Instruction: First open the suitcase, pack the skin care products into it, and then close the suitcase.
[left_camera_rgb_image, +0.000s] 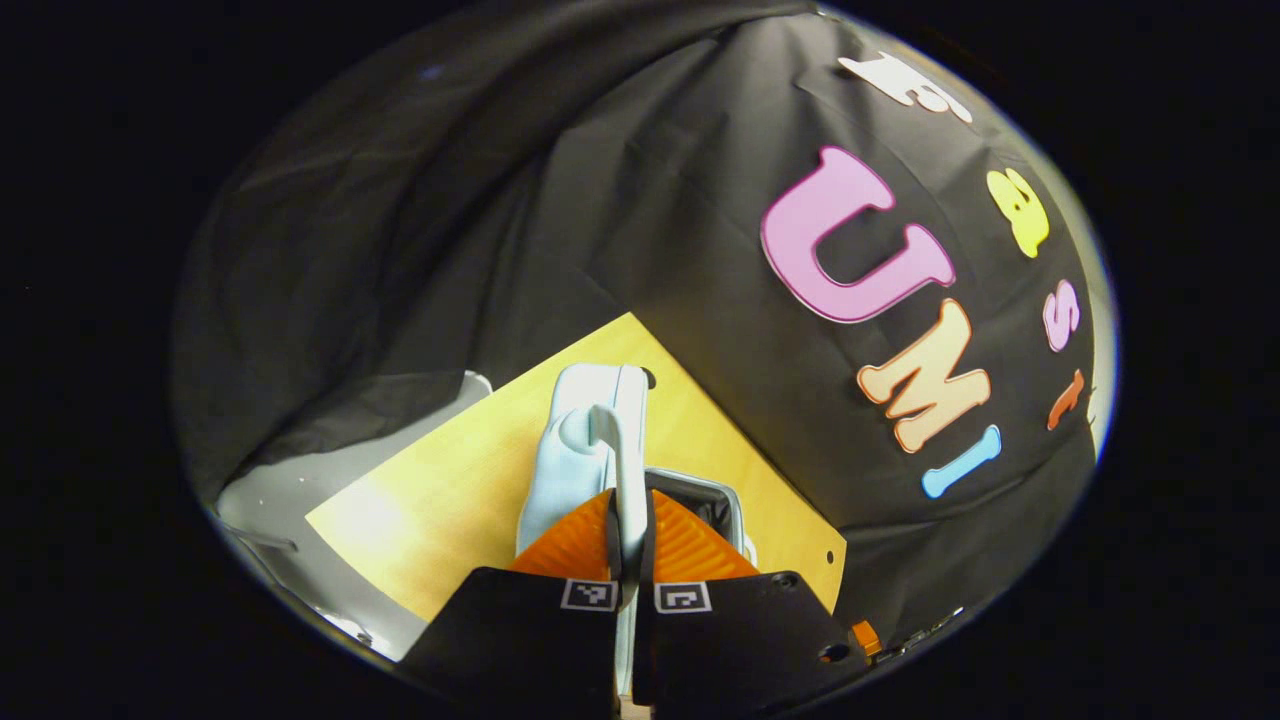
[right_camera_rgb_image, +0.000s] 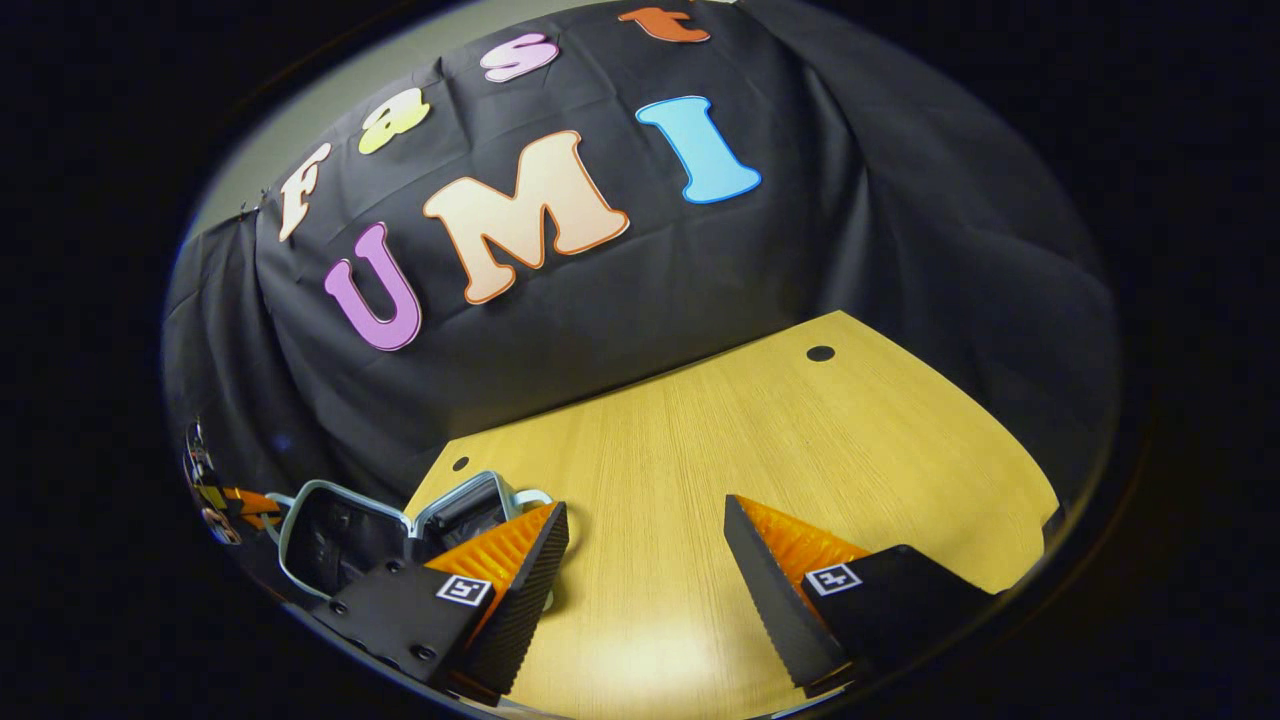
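In the left gripper view, the left gripper (left_camera_rgb_image: 630, 545) is clenched on the thin pale-blue edge of the suitcase (left_camera_rgb_image: 585, 450), its orange fingers (left_camera_rgb_image: 575, 545) pressing that edge from both sides, and the raised light-blue shell stands up just beyond them over the yellow wooden desk (left_camera_rgb_image: 450, 490). In the right gripper view, the right gripper (right_camera_rgb_image: 645, 560) hangs released with its fingers spread wide apart above bare desk, while the suitcase lies open at the near left corner of the desk, its dark lining showing inside the pale rim, with the black cloth wall (right_camera_rgb_image: 900, 230) far behind.
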